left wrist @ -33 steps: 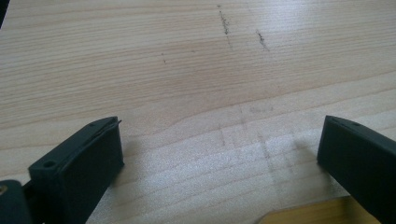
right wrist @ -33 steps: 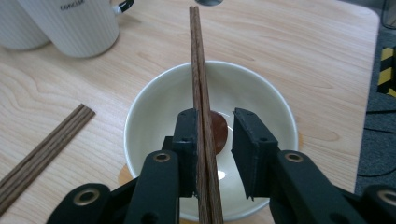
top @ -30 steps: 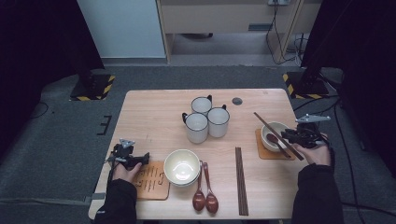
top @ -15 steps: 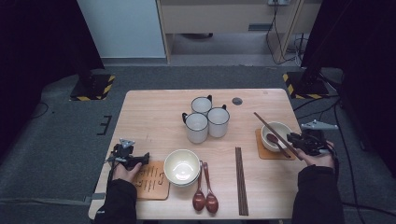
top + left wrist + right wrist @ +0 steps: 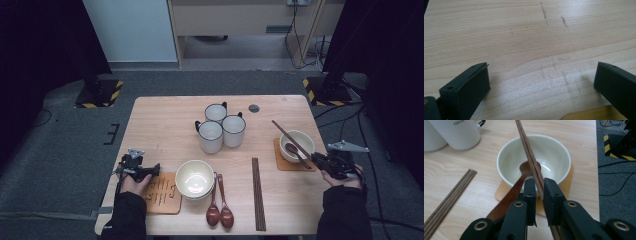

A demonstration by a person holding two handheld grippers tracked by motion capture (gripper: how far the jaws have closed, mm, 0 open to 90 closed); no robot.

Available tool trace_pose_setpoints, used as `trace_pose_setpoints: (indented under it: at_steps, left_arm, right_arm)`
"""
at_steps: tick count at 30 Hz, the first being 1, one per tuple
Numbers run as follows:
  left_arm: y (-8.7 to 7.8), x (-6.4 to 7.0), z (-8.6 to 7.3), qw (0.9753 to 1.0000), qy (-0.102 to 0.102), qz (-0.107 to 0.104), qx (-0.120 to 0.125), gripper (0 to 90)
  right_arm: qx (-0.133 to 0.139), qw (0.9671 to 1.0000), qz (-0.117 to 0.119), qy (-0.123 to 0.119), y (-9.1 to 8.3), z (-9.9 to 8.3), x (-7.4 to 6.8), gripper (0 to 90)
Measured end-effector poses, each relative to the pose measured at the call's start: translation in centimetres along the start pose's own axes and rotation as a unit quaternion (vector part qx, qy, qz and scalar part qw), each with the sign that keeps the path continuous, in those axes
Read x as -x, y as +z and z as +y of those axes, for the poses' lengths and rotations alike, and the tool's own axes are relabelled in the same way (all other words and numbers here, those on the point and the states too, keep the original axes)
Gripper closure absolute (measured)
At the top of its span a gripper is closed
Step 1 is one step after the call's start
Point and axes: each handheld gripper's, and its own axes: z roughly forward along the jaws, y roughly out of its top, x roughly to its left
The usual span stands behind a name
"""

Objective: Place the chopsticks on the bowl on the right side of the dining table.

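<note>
The right gripper (image 5: 539, 185) has its jaws nearly shut on a pair of chopsticks (image 5: 530, 157), which slant up and away over the white bowl (image 5: 554, 152) on the right-hand wooden coaster (image 5: 567, 183); compared with a second ago that gripper (image 5: 320, 159) has drawn back a little toward the person and the table's right edge, while the chopsticks (image 5: 290, 140) lie across the bowl's rim much as they did, so I judge the pair is just being settled on the bowl, or the grip is about to be let go, rather than carried anywhere; a brown spoon (image 5: 520, 178) rests in the same bowl, its handle coming out under the jaws; the left gripper (image 5: 136, 167) has not moved, resting at the table's left edge just beside the other coaster (image 5: 162, 192), its jaws wide apart over bare wood (image 5: 529, 45) and holding nothing; a second bowl (image 5: 194, 178), two spoons (image 5: 219, 212) and another pair of chopsticks (image 5: 257, 192) lie near the front edge, which suggests a second place is yet to be laid; the nearer coaster carries dark printed characters, too small to read, and a mug (image 5: 456, 131) shows a scrap of dark lettering at its rim that I cannot make out.
</note>
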Motion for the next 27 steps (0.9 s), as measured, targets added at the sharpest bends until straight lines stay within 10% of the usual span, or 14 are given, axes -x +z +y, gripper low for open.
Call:
trace_pose_setpoints:
  at_steps: [27]
  left_arm:
    - [0.0, 0.0, 0.0, 1.0000, 0.000, 0.000, 0.000, 0.0]
  right_arm:
    - [-0.027, 0.9995, -0.005, 0.018, 0.0, -2.6, 0.0, 80.0]
